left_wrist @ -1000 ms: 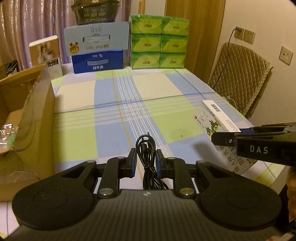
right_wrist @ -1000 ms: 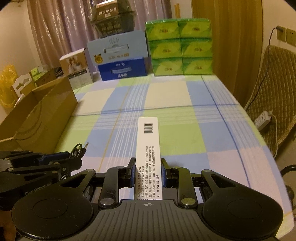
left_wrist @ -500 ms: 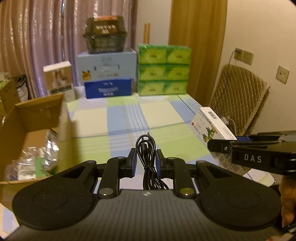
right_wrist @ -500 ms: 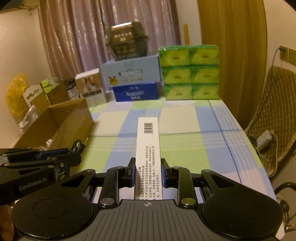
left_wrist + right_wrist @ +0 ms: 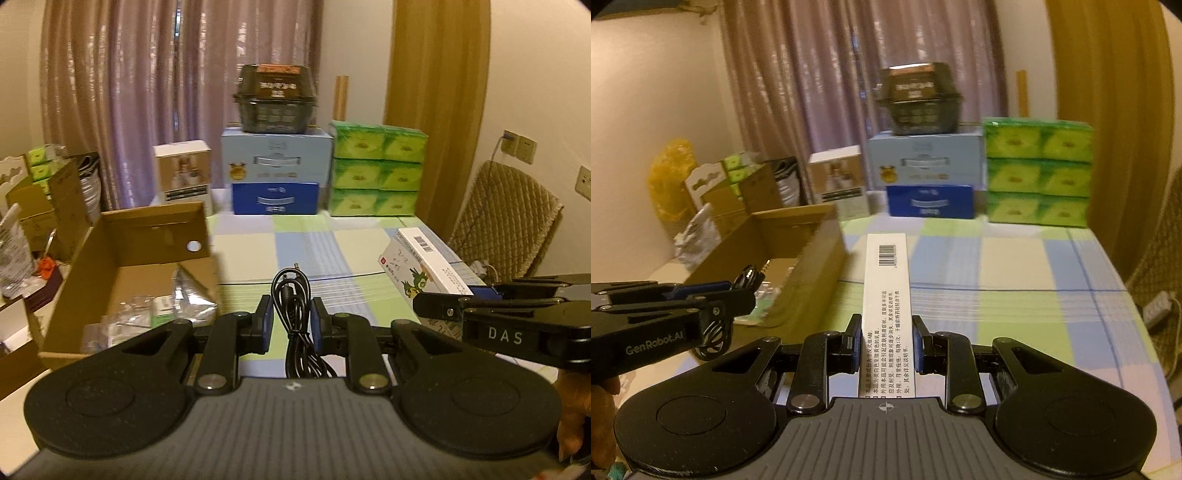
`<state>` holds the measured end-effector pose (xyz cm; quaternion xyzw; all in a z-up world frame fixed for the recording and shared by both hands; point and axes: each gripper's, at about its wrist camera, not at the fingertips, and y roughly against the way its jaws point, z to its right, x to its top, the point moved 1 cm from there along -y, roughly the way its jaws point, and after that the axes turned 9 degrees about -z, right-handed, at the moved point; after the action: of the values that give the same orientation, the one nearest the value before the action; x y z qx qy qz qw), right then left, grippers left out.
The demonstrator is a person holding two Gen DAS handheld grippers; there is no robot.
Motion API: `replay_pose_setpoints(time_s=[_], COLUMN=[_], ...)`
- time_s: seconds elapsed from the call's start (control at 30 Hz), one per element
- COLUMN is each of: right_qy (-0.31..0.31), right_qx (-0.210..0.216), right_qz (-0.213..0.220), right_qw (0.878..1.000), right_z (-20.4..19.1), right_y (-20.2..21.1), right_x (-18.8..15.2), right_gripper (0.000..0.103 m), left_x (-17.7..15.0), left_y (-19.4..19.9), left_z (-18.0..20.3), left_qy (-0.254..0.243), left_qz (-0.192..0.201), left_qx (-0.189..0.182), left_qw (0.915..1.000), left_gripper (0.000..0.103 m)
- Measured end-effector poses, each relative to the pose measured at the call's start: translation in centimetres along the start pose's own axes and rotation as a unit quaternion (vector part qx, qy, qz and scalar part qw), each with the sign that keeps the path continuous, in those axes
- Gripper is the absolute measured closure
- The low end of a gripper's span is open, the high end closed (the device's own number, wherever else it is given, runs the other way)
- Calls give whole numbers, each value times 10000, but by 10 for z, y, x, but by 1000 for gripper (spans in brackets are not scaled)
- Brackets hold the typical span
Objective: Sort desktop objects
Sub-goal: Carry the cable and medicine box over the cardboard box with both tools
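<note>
My left gripper (image 5: pixel 291 310) is shut on a coiled black audio cable (image 5: pixel 293 295), its plug pointing forward, held above the checked tablecloth (image 5: pixel 317 251). An open cardboard box (image 5: pixel 129 258) with clear plastic packets inside sits just to the left. My right gripper (image 5: pixel 886 330) is shut on a long white medicine box (image 5: pixel 886 280) with a barcode and printed text. In the left wrist view that medicine box (image 5: pixel 424 266) and the right gripper (image 5: pixel 443 308) appear at the right. In the right wrist view the left gripper (image 5: pixel 738 291) with the cable (image 5: pixel 753 275) hangs beside the cardboard box (image 5: pixel 798 251).
At the table's far end stand green tissue packs (image 5: pixel 376 173), stacked blue cartons (image 5: pixel 275 173) topped by a dark container (image 5: pixel 275 99), and a small white-brown box (image 5: pixel 183 170). A padded chair (image 5: pixel 509 221) is at the right. More boxes and bags (image 5: pixel 713 192) crowd the left.
Both grippers have risen and tilted up, each still holding its item. The left gripper has shifted left, so the cardboard box's inside now shows.
</note>
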<state>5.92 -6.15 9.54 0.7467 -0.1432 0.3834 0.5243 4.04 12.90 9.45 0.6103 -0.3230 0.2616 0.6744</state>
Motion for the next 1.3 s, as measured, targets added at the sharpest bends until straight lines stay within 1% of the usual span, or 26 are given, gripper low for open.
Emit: replay_pose_setpoints(time_s=[0.33,0.6,0.73,0.9,1.3], right_qy=[344,530,611,676,561], right_qx=[404,751,923,1055,1181], right_qz=[-61,-224,-261,-340,-426], right_qw=[9986,9955,9935,9915,9905], right_z=[-48,-86,-105,-119,-132], right_y=[-17,-42,-56,-74,-123], right_x=[7,15,22,34,74], right_gripper=[80,80,80,80,80], left_x=[-15,-21,-18,-10,24], left_y=[25,26,20,8,-32], left_z=[-54,-103,-123,-142,-171], left_qy=[333,526,588,670,566], left_qz=[19,-116,-176,-251,-427], left_qx=[349,643,723,758,730], left_qw=[9988,9965,9955,9946,9948], left_gripper=[86,86,86,86,86])
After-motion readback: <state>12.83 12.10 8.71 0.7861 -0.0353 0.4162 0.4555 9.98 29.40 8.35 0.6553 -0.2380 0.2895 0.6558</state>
